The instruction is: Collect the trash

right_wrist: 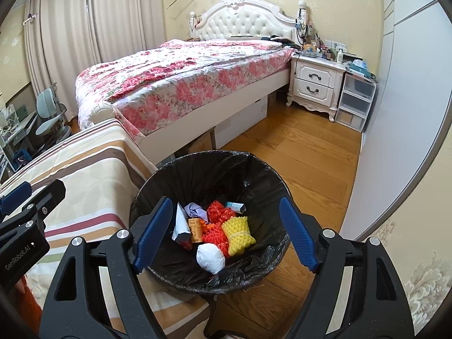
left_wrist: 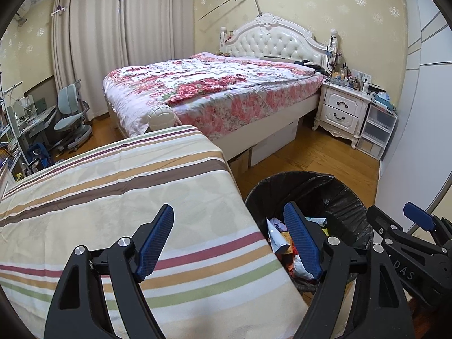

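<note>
A trash bin (right_wrist: 254,175) lined with a black bag stands on the wood floor beside a striped bed cover (left_wrist: 113,197). It holds several pieces of trash: a yellow foam net (right_wrist: 238,236), red foam nets (right_wrist: 219,213), a white wad (right_wrist: 210,258), a brown bottle (right_wrist: 195,228) and crumpled paper (right_wrist: 193,209). My right gripper (right_wrist: 226,234) is open and empty above the bin. My left gripper (left_wrist: 230,243) is open and empty over the cover's edge, left of the bin (left_wrist: 325,189). The right gripper (left_wrist: 418,226) also shows in the left wrist view.
A floral bed (right_wrist: 183,79) with a white headboard lies behind. A white nightstand (right_wrist: 316,84) and plastic drawers (right_wrist: 356,99) stand at the right by a white wardrobe (right_wrist: 395,113). A desk and chair (left_wrist: 70,118) are at the far left. Cardboard boxes (right_wrist: 240,124) sit under the bed.
</note>
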A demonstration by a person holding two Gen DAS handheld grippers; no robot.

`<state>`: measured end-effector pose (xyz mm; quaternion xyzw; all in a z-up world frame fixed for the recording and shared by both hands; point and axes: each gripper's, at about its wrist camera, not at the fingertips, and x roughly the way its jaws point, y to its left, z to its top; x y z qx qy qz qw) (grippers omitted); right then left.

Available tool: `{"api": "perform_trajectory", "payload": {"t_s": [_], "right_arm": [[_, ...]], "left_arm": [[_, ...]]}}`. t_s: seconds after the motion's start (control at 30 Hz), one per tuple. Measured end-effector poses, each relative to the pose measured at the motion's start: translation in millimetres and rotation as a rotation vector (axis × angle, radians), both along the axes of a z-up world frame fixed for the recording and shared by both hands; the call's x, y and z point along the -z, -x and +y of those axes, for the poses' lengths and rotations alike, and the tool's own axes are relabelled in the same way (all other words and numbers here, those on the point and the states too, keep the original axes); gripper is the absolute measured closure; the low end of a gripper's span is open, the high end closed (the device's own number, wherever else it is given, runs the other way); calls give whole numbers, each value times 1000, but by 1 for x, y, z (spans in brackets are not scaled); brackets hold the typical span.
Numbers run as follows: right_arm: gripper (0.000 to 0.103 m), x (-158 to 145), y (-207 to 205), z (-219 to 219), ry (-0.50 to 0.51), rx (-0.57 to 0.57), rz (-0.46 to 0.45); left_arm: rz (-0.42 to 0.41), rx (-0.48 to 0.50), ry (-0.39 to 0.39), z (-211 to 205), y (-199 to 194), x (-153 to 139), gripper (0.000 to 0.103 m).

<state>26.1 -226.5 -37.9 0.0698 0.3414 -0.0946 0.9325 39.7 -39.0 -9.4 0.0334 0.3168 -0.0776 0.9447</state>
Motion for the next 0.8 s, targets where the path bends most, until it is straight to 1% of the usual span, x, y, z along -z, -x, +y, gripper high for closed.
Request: {"api": "perform_trajectory", "payload": {"t_s": [0.37,0.8], "right_arm": [[25,-8,23,8,18,-4,-18],[25,-13,29,16,26,-11,-28]], "left_arm": [[-24,-20,7,18,25,-6,25],[-28,-21,20,24,28,-9,25]]}}
